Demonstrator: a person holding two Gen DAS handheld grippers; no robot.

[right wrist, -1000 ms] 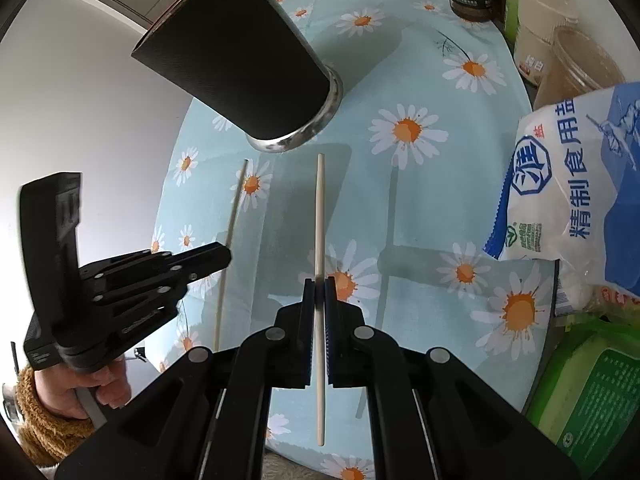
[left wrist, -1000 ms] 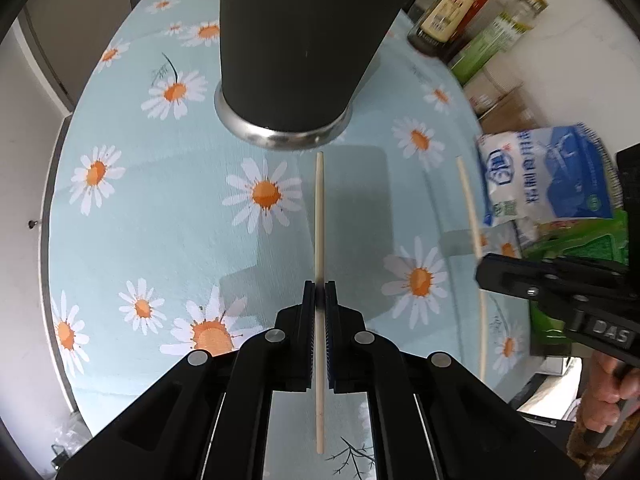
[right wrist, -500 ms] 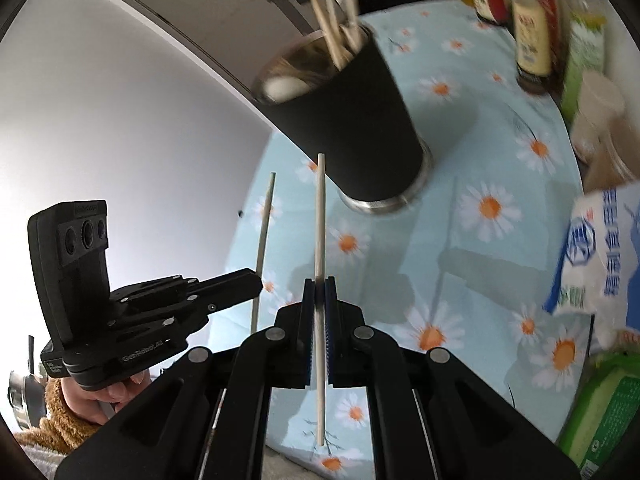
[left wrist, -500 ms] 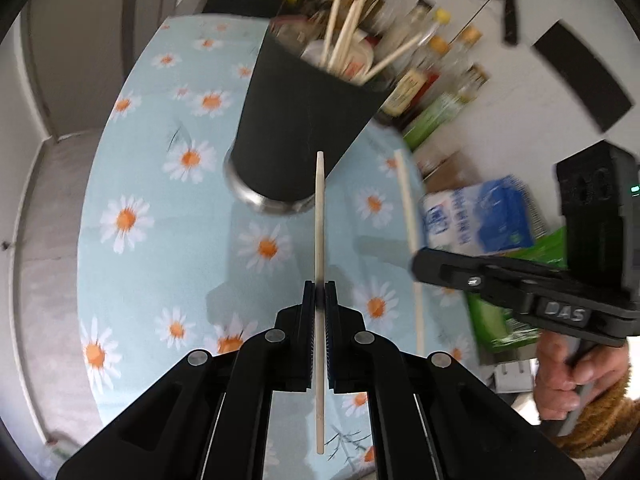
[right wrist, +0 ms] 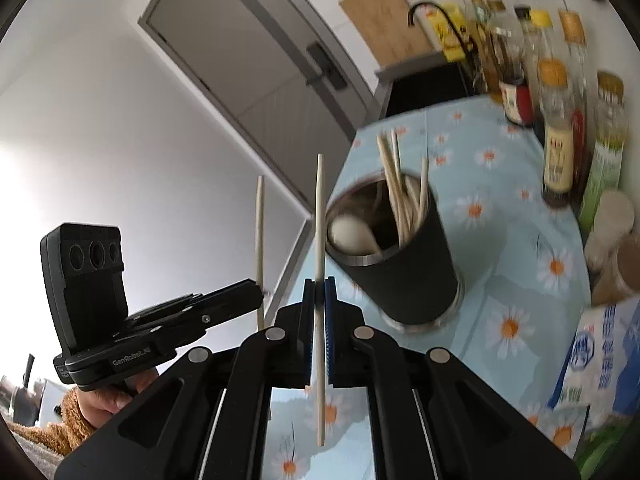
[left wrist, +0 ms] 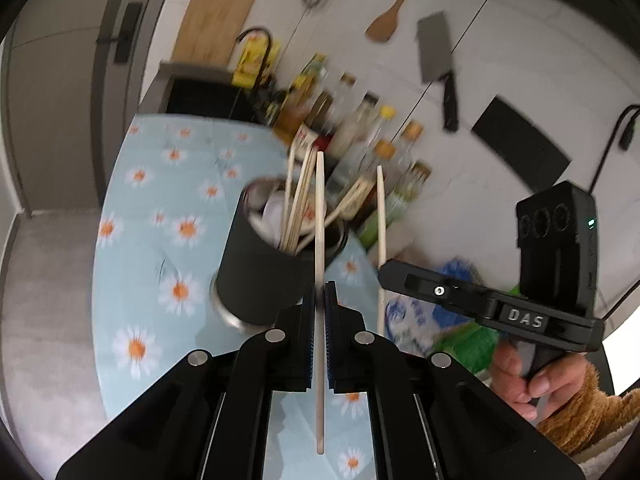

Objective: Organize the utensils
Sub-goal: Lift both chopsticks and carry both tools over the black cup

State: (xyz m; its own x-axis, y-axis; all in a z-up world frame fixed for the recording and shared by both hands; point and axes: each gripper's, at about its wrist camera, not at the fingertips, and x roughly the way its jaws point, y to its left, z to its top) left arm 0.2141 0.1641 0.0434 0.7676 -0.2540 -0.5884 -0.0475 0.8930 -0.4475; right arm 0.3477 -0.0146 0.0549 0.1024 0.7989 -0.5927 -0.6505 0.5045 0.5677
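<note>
My left claw (left wrist: pixel 319 292) is pressed together on a pale chopstick (left wrist: pixel 319 216), pinched near its middle so the stick runs straight ahead between the pads; my right claw (right wrist: pixel 319 286) pinches a second chopstick (right wrist: pixel 319 224) in the same way. Each claw shows in the other's view: the right claw (left wrist: pixel 384 276) to the right of the left one, the left claw (right wrist: pixel 256 296) to the left of the right one, both held off the worktop (left wrist: pixel 132 248) with its daisy-print cloth. Ahead stands the black utensil cup (right wrist: pixel 416 272), upright on the cloth, holding several chopsticks (right wrist: pixel 396 184) and a white spoon (right wrist: pixel 348 236). Bottles (right wrist: pixel 558 136) line the worktop's far edge; a blue-and-white bag (right wrist: pixel 600 356) lies to the right of the cup. Both views are motion-blurred
</note>
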